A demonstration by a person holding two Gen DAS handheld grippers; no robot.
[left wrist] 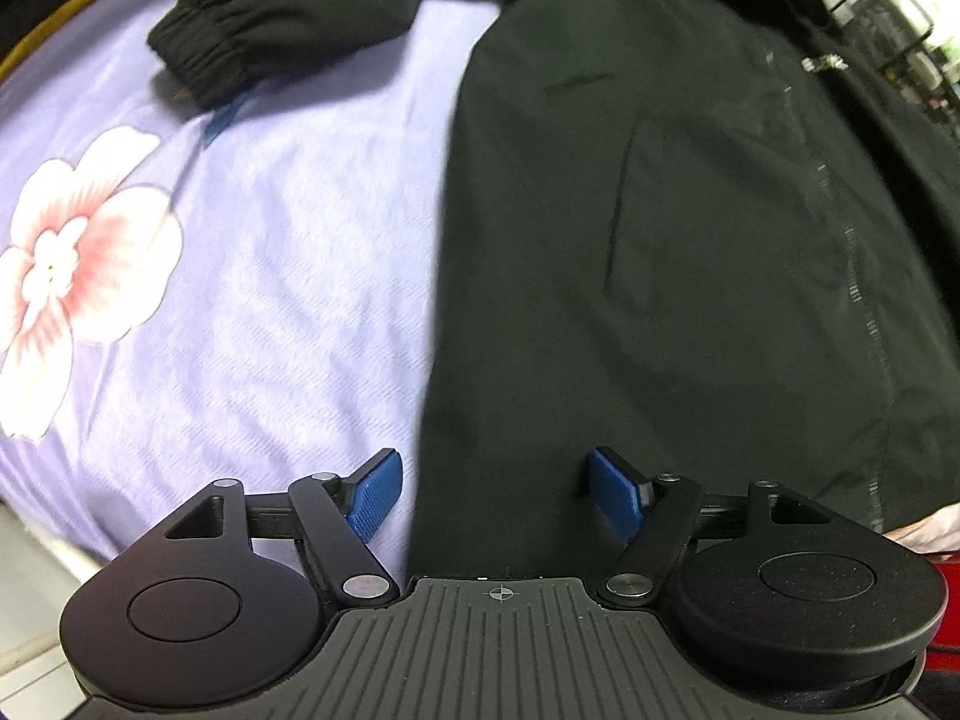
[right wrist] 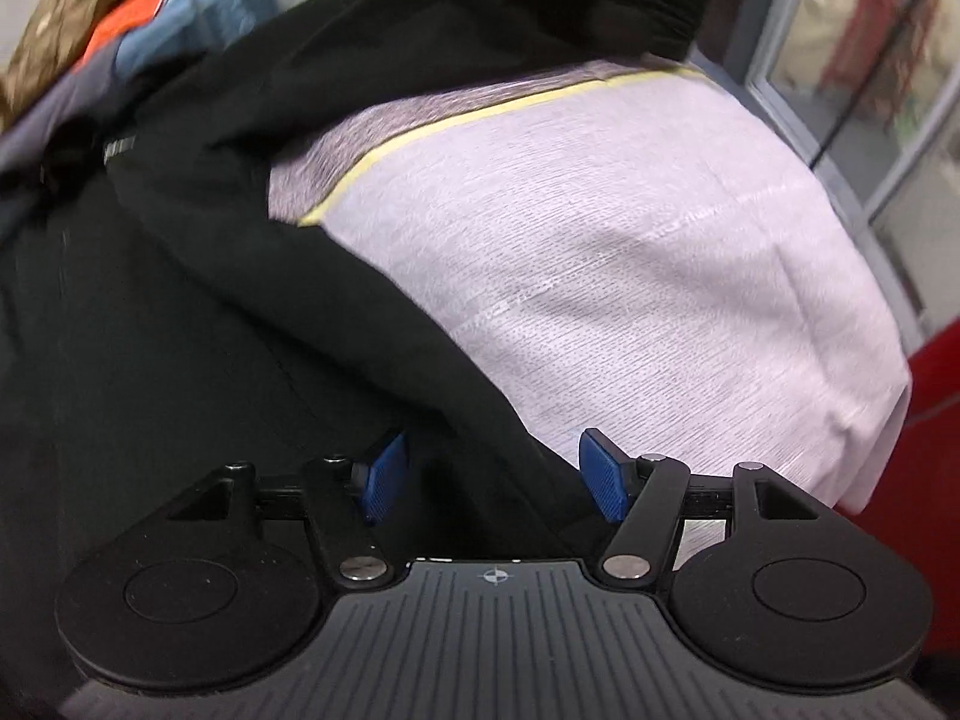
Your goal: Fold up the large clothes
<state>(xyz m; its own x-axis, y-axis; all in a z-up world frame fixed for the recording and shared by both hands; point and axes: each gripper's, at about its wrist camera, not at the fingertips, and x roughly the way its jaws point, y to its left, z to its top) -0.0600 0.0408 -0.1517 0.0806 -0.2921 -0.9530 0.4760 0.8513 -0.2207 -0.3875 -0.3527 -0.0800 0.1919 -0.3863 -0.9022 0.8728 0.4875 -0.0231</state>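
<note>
A large black jacket [left wrist: 690, 228] lies spread on a lilac bedsheet [left wrist: 270, 276], one sleeve with an elastic cuff [left wrist: 204, 60] reaching out to the upper left. My left gripper [left wrist: 495, 495] hangs open over the jacket's left hem edge, blue pads [left wrist: 375, 495] apart, nothing pinched. In the right wrist view the same jacket [right wrist: 180, 330] covers the left half, its other sleeve [right wrist: 480, 42] stretching to the top. My right gripper [right wrist: 495, 474] stands open over the jacket's right edge, with dark fabric lying between its blue pads [right wrist: 603, 477] without being pressed.
A pink flower print [left wrist: 72, 264] marks the sheet at left. Pale textured bedding [right wrist: 630, 276] with a yellow stripe [right wrist: 480, 114] fills the right. Folded clothes, orange and blue [right wrist: 180, 18], pile at the far back. A red object [right wrist: 936, 420] and glass door lie beyond the bed's right edge.
</note>
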